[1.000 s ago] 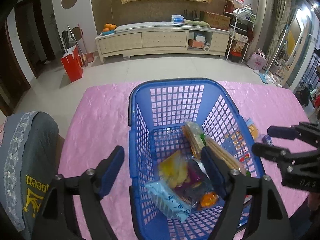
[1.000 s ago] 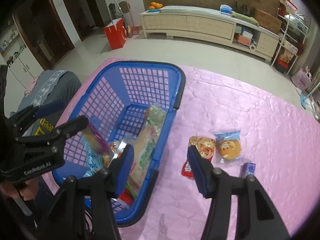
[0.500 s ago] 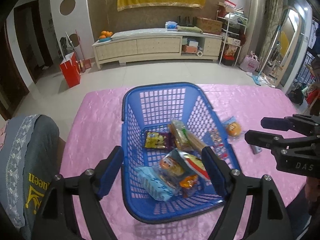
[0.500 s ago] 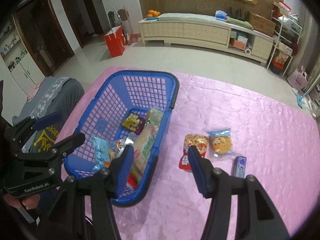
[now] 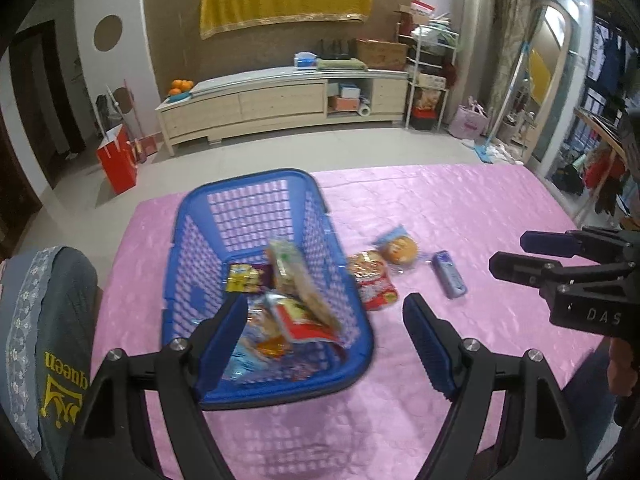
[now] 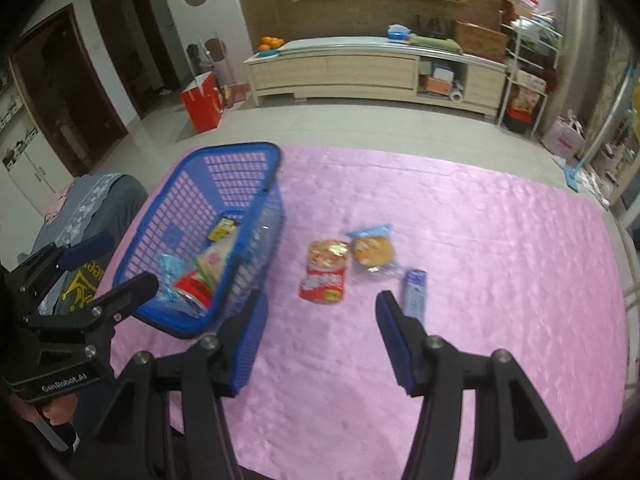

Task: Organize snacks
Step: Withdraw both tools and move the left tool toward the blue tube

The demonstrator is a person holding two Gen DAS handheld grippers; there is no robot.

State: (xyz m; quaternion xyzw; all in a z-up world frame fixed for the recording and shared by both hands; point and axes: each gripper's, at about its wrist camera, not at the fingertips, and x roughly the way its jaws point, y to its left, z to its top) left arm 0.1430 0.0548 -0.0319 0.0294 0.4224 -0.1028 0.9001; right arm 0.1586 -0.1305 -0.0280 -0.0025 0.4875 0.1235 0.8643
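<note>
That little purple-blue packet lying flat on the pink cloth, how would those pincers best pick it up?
The small purple-blue rectangular packet lies flat and alone on the pink tablecloth. Probably best to come straight down from above and pinch across its narrow width, at its middle. The open right gripper is nearest, with a clear path.

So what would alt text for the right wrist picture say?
A blue plastic basket holding snack packets sits on a pink tablecloth; beside it lie a red snack bag, a wrapped round cake and a small blue pack. The right gripper hovers above, jaws open and empty.
</note>
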